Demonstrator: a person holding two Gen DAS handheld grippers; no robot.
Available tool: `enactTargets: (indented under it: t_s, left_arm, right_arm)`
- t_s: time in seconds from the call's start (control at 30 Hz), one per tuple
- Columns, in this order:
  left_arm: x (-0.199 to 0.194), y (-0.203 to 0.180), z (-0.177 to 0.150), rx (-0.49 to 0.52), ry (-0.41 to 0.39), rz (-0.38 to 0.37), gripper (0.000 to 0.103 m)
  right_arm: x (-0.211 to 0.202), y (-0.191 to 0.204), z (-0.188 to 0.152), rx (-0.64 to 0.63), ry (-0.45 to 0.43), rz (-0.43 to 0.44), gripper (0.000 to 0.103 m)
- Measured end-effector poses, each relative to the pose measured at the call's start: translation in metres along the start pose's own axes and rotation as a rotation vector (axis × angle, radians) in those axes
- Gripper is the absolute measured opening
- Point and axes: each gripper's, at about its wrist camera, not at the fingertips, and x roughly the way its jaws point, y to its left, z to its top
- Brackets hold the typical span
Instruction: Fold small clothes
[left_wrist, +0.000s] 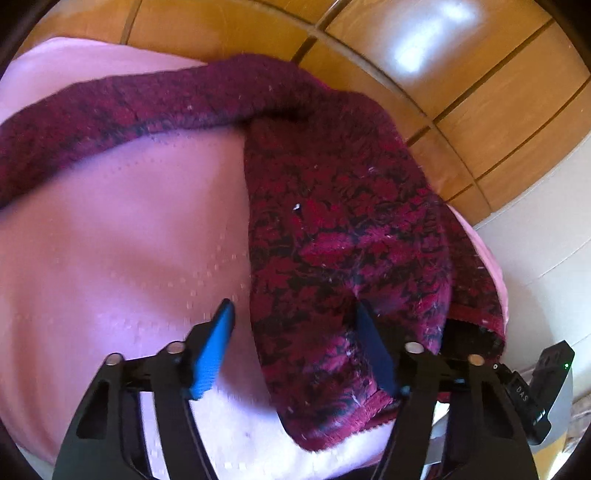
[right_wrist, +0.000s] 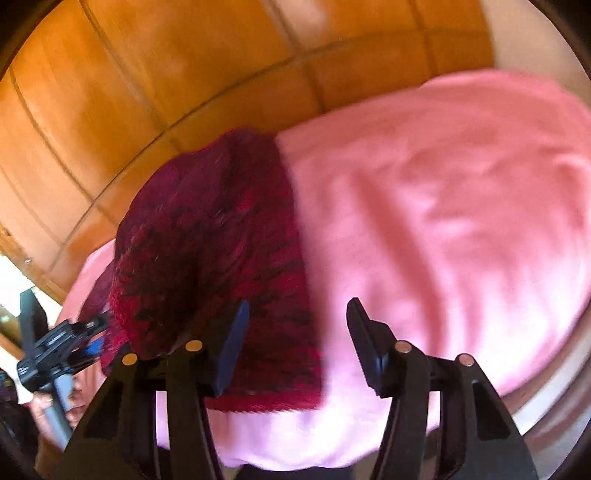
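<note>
A dark red and black knitted garment (left_wrist: 332, 229) lies on a pink cloth (left_wrist: 129, 221), with one long strip running off to the left along the far side. My left gripper (left_wrist: 295, 332) is open over the garment's near end. Its right finger rests against the knit, and its blue-padded left finger hangs over bare pink cloth. In the right wrist view, blurred, the garment (right_wrist: 214, 258) lies left of centre. My right gripper (right_wrist: 295, 332) is open above the garment's right edge near its hem, its right finger over the pink cloth (right_wrist: 443, 203). Nothing is pinched.
Orange-brown wooden panels (left_wrist: 443, 74) stand behind the pink surface, and they fill the upper left (right_wrist: 147, 74) of the right wrist view. A pale wall or floor (left_wrist: 535, 251) lies to the right. The other gripper's black body (right_wrist: 62, 350) shows at the left edge.
</note>
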Motion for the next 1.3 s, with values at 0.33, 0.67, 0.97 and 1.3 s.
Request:
enactTargets:
  t_s: [0.33, 0.67, 0.97, 1.3]
  left_arm:
    - [-0.05, 0.022, 0.015, 0.003, -0.103, -0.106, 0.008]
    - [-0.102, 0.085, 0.017, -0.088, -0.181, -0.078, 0.006]
    - [-0.123, 0.111, 0.005, -0.127, -0.184, -0.027, 0.04]
    - [-0.125, 0.052, 0.013, 0.106, -0.21, -0.045, 0.072]
  right_arm:
    - [-0.011, 0.038, 0.016, -0.284, -0.076, -0.196, 0.01]
    - [-0.016, -0.021, 0.12, -0.343, -0.332, -0.771, 0.009]
    - [-0.025, -0.038, 0.132, -0.171, -0.343, -0.567, 0.066]
    - [0.037, 0.046, 0.005, 0.041, 0.208, 0.401, 0.067]
